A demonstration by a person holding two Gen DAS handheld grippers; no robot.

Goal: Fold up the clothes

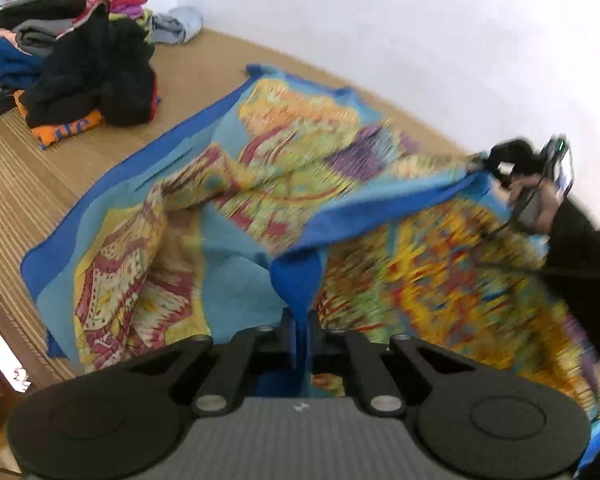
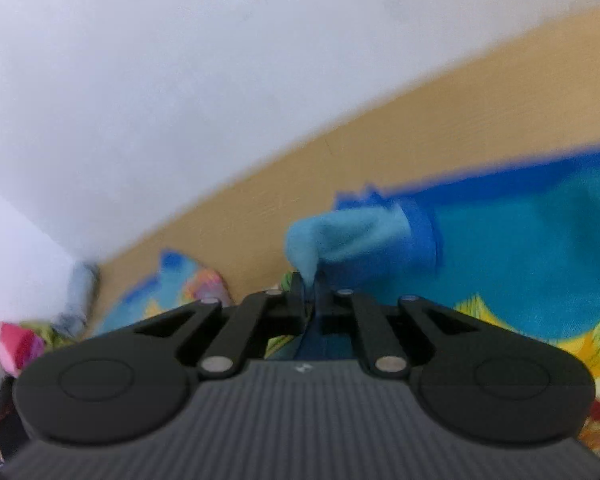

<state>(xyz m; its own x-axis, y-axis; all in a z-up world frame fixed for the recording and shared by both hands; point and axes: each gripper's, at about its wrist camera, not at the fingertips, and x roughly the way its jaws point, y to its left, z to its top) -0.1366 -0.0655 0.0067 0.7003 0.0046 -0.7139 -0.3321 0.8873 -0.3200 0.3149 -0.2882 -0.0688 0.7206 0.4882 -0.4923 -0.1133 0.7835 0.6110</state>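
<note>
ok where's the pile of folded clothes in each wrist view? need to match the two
Left wrist: pile of folded clothes fills the top-left corner, on the mat, beyond the patterned cloth.
Right wrist: only a blurred sliver of the pile at the far left edge, low, beside the gripper body.
Shared landmark: the pale blue garment lying by the white wall, right of the pile; in the right wrist view it is the grey-blue smear above the pile.

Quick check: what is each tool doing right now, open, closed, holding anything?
Left tool: closed on the blue edge of the patterned cloth.
Right tool: closed on a light-blue fold of the same cloth.
</note>
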